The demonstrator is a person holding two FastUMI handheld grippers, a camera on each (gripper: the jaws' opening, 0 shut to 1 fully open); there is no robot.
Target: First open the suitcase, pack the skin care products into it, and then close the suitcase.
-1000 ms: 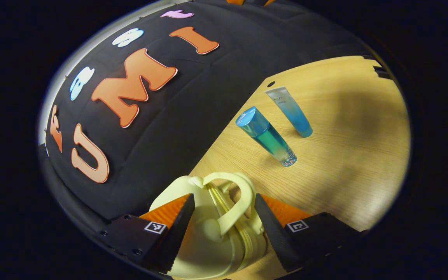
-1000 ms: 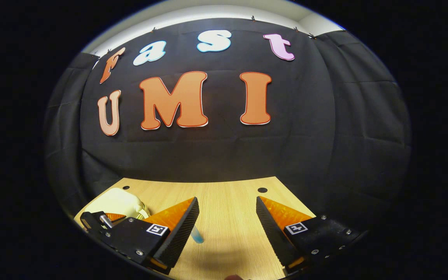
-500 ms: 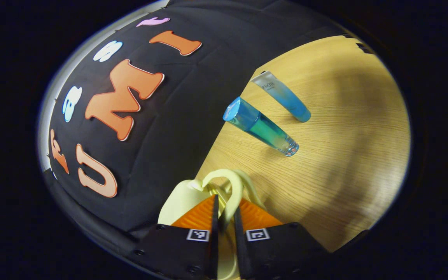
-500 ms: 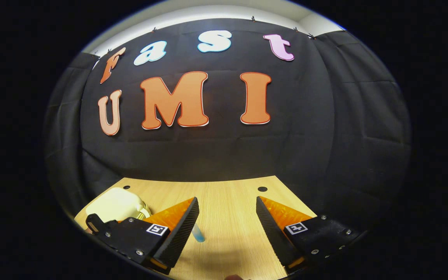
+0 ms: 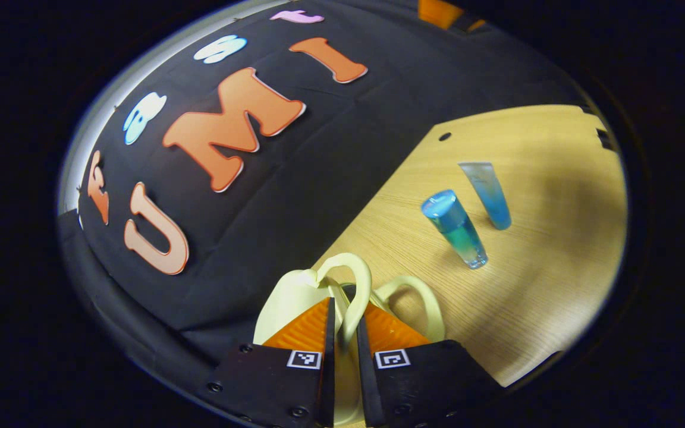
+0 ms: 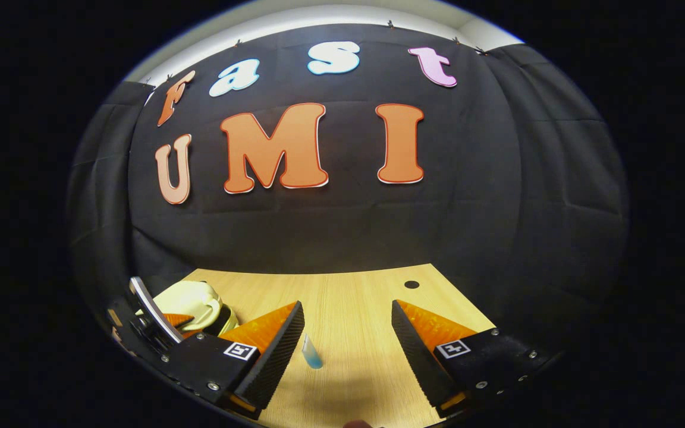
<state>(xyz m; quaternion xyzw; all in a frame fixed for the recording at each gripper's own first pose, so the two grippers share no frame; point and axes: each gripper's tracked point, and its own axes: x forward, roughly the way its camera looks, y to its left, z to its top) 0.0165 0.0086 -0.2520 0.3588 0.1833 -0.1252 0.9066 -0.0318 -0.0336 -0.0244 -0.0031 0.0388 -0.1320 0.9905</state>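
The left tool (image 5: pixel 343 333) is clenched on one handle (image 5: pixel 354 291) of the pale suitcase (image 5: pixel 286 300) at the tabletop's (image 5: pixel 533 285) left, so opening is under way. The right tool (image 6: pixel 347 342) hangs released. Next, the lid likely needs lifting before the bottle (image 5: pixel 455 229) and tube (image 5: pixel 488 193), standing to the right, go in.

Wooden table (image 5: pixel 544 285) — black cloth wall (image 6: pixel 342 232).

Left claw (image 5: pixel 343 324) pinched nearly closed; right claw (image 6: pixel 347 333) spread wide, level.

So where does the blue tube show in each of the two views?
Left gripper view: the blue tube lies on the table, upper right, beyond the standing bottle.
Right gripper view: its end shows bottom centre.
Shared landmark: the pale yellow suitcase.
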